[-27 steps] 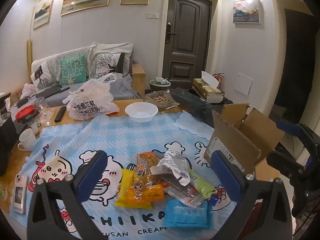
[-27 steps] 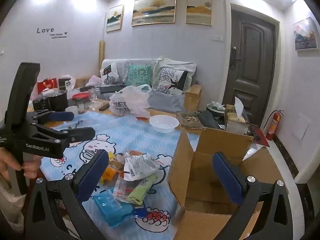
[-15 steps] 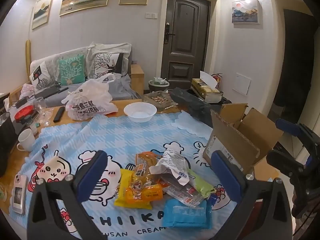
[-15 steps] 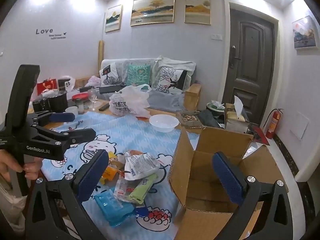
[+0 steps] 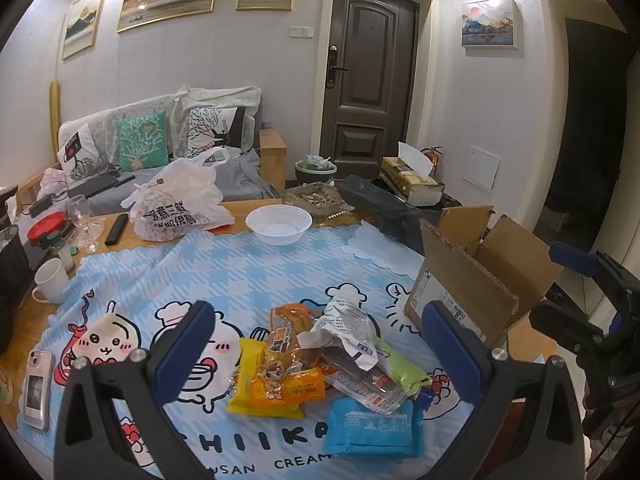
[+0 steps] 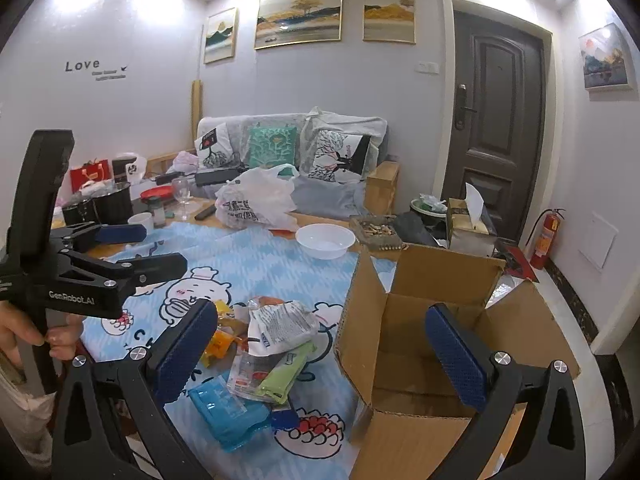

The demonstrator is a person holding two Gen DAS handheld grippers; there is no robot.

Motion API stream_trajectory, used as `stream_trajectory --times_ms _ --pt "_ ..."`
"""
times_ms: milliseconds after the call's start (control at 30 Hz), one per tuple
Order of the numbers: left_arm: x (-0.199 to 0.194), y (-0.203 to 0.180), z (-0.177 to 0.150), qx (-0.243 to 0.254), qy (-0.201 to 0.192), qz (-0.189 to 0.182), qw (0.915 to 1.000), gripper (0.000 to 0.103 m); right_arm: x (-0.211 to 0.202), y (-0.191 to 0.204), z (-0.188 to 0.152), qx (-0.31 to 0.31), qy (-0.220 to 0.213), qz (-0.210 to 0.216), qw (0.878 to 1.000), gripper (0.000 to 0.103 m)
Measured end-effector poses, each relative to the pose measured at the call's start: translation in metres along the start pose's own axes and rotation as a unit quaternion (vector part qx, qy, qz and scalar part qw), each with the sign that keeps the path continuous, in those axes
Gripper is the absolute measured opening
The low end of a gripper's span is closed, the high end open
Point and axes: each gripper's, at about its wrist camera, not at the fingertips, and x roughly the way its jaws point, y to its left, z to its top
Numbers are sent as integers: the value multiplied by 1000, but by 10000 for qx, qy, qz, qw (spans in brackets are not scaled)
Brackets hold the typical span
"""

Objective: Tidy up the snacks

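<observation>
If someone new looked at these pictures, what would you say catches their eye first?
Probably the heap of bright snack packets in the middle of the blue cartoon tablecloth, with a blue pack nearest the camera. Just right of it stands an open cardboard box, apparently empty. Both the left gripper and right gripper hover open above them.

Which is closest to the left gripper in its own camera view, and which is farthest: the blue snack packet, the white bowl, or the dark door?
From the left gripper:
1. Blue snack packet, just ahead between the fingers, slightly right.
2. White bowl, across the table, near its far edge.
3. Dark door, in the back wall, beyond the table.
</observation>
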Motion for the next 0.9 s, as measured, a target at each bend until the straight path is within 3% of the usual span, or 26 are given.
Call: stream_trajectory --times_ms 900 --pt "-5 4 2 -10 -83 13 10000 102 0 3 2 28 11 -6 10000 103"
